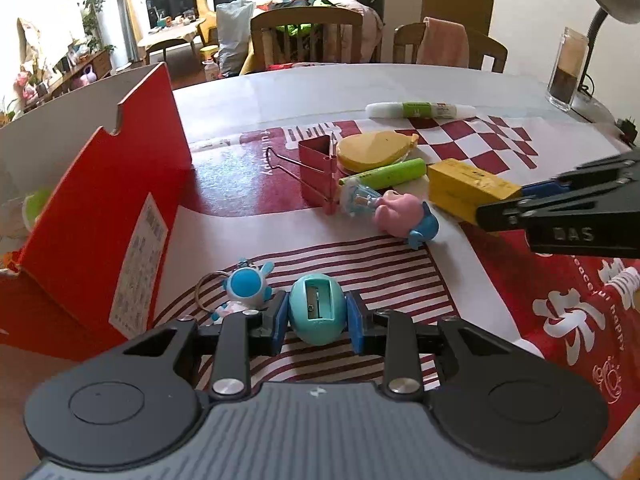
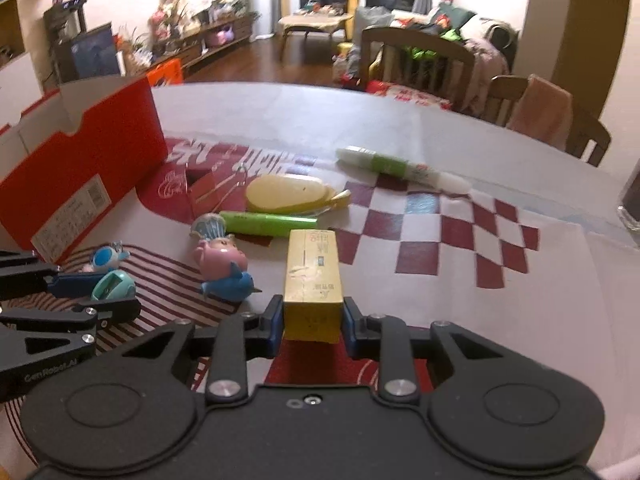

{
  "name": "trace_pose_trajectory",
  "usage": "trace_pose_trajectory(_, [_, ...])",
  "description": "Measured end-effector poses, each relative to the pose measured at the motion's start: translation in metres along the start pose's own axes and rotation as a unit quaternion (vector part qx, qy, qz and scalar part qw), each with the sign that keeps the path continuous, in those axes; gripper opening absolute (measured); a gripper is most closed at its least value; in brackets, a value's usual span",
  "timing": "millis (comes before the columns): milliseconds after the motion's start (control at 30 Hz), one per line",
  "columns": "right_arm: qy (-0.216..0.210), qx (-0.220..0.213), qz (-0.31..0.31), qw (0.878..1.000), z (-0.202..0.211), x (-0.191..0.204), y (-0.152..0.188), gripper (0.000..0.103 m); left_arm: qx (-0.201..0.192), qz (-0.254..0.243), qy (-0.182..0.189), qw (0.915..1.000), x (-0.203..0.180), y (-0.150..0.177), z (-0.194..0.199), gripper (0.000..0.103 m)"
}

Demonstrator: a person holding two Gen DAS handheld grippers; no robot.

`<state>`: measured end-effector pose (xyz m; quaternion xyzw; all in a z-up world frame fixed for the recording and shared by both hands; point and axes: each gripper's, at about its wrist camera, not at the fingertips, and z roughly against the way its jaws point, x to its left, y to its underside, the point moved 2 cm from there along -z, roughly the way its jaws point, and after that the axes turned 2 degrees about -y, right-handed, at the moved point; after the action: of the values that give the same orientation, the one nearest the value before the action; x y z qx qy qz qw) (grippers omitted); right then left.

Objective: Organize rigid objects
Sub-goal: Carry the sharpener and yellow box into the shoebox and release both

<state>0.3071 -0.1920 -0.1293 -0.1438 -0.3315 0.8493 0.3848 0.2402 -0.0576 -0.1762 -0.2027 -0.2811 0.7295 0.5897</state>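
Clamped between the left gripper's (image 1: 319,314) blue pads sits one teal egg-shaped sharpener (image 1: 317,308), near the table's front edge beside the red box (image 1: 104,216), presumably bound for it. One yellow carton (image 2: 313,280) is pinched at its near end by the right gripper (image 2: 310,320). Mid-table wait one binder clip (image 1: 316,168), two figurine toys, one green tube (image 1: 384,175) and one glue pen (image 1: 420,110).

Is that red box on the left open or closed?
Open. The red box has no lid on top, and its pale inner walls show in the right wrist view. What it holds cannot be told.
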Motion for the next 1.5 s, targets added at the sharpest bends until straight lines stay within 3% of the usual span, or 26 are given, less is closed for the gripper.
trace_pose_trajectory(267, [-0.012, -0.03, -0.019, 0.999, 0.04, 0.006, -0.005, 0.028, -0.012, 0.01, 0.013, 0.9998, 0.005, -0.007, 0.022, 0.03])
trace_pose_trajectory(733, [-0.062, -0.072, -0.004, 0.995, 0.091, 0.066, -0.048, 0.028, -0.057, 0.031, 0.034, 0.9973, 0.04, -0.044, 0.085, 0.03])
trace_pose_trajectory(1200, [-0.085, -0.091, 0.017, 0.992, 0.078, 0.155, -0.1, 0.028, -0.086, 0.049, 0.014, 0.995, 0.14, -0.061, 0.112, 0.03])
trace_pose_trajectory(1500, [-0.079, -0.074, 0.019, 0.994, 0.051, 0.2, -0.119, 0.028, -0.07, 0.053, -0.006, 0.9961, 0.213, -0.065, 0.102, 0.03])
